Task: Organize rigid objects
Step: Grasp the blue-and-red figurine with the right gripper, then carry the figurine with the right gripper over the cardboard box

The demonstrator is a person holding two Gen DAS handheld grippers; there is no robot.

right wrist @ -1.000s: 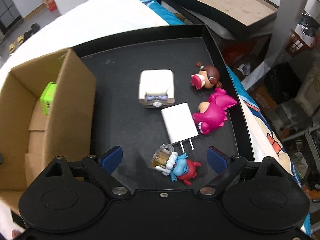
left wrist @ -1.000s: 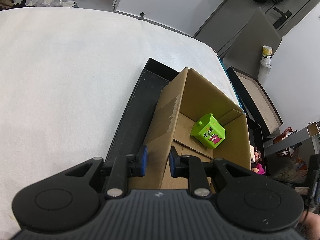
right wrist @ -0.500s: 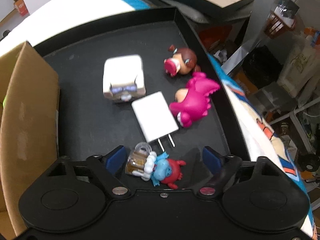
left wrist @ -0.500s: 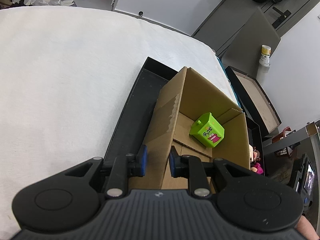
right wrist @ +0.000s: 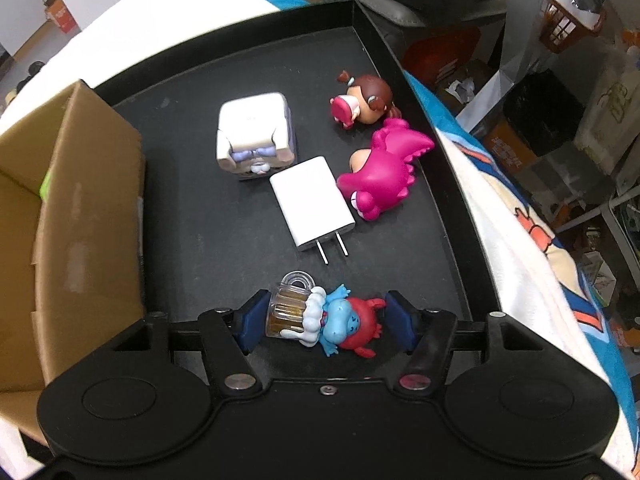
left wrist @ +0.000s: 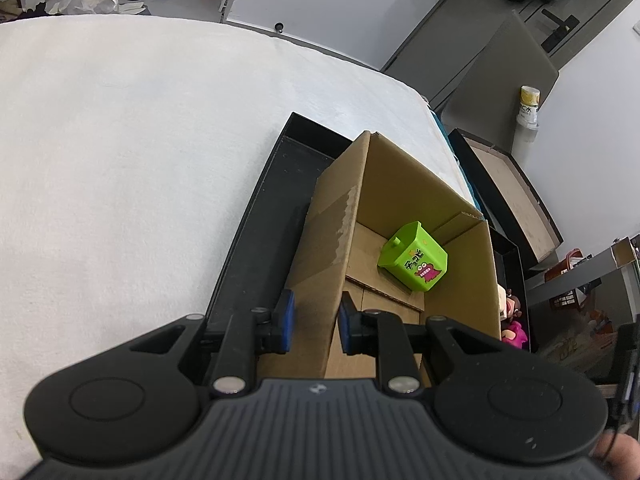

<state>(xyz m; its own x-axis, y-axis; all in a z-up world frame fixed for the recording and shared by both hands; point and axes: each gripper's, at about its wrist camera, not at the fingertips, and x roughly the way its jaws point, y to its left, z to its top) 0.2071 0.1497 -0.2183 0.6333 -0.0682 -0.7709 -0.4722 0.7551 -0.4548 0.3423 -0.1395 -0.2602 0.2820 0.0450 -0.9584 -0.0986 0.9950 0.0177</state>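
Right gripper (right wrist: 320, 320) jaws bracket the blue-and-red mug-holding plastic figurine (right wrist: 324, 320), apparently touching; uneven shape risks twisting out. Left gripper (left wrist: 314, 322) pinches brown cardboard box (left wrist: 324, 248) wall.

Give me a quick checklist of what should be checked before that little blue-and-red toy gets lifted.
1. Toy between the right gripper fingers: ok, one pad at the mug end, one at the red end.
2. Firm grip: cannot tell; the pads sit at the toy but contact is unclear.
3. Charger prongs clear of the toy: ok, a gap shows.
4. Box has room: ok, only a green cube inside.
5. Box steadied: ok, the left gripper straddles its wall.
6. Tray rim clear of the gripper: ok.
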